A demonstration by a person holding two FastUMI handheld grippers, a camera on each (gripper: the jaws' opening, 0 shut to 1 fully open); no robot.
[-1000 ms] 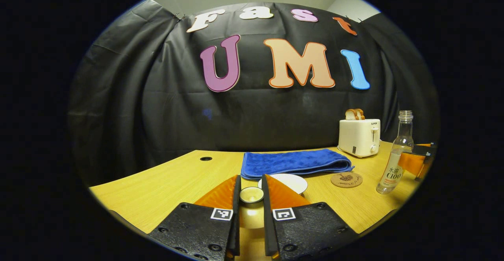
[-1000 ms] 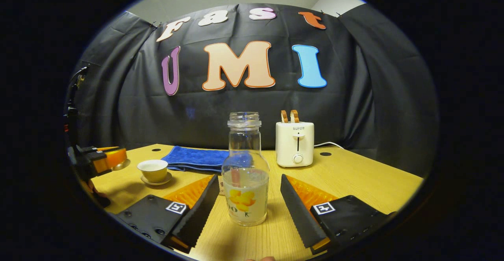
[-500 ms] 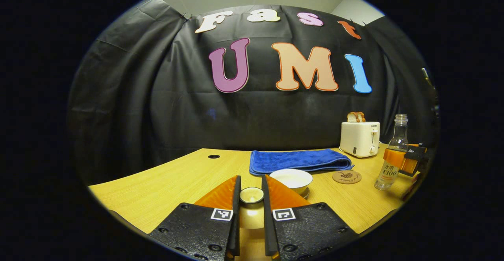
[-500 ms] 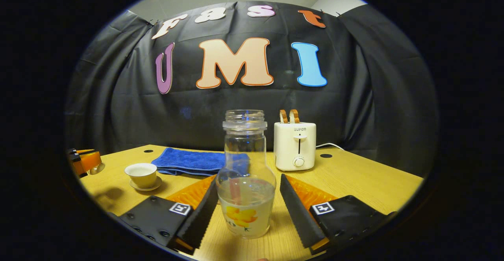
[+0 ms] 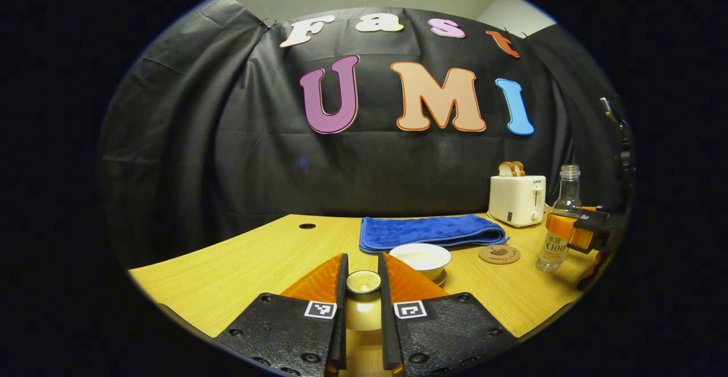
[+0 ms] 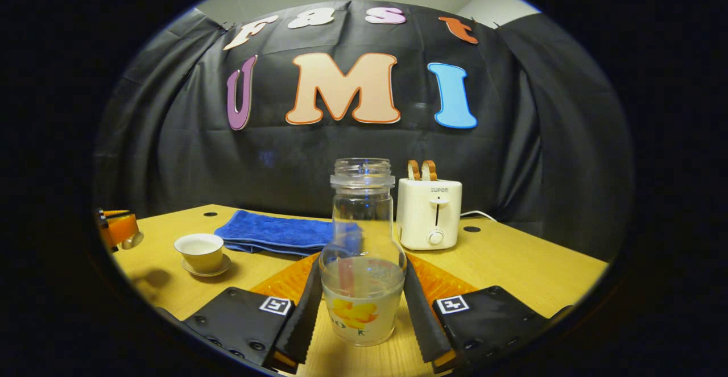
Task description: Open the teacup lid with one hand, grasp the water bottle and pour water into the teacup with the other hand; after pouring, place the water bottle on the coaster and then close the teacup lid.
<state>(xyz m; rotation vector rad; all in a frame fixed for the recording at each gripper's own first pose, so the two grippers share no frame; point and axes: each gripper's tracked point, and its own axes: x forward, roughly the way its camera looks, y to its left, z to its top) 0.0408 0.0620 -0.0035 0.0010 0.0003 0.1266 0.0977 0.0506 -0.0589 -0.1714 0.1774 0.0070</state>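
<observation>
In the left gripper view my left gripper [image 5: 362, 269] is shut on the knob of the teacup lid [image 5: 364, 282], held just in front of the uncovered pale teacup [image 5: 421, 255] on its saucer. Farther right stand the round cork coaster [image 5: 499, 254] and the clear water bottle [image 5: 559, 220], with the right gripper [image 5: 575, 230] around it. In the right gripper view my right gripper [image 6: 362, 289] presses both fingers against the water bottle [image 6: 363, 252], which is partly filled, has no cap and stands upright on the table. The teacup [image 6: 199, 250] sits at the left, near the left gripper [image 6: 119, 229].
A folded blue towel [image 5: 432, 232] lies behind the teacup. A white toaster [image 5: 516, 201] with bread slices stands at the back right, with its cord on the wooden table [image 5: 227, 274]. Two cable holes mark the tabletop.
My right gripper's fingers have closed from wide apart onto the bottle's sides. My left gripper, holding the lid, has drawn back, so the uncovered cup shows.
</observation>
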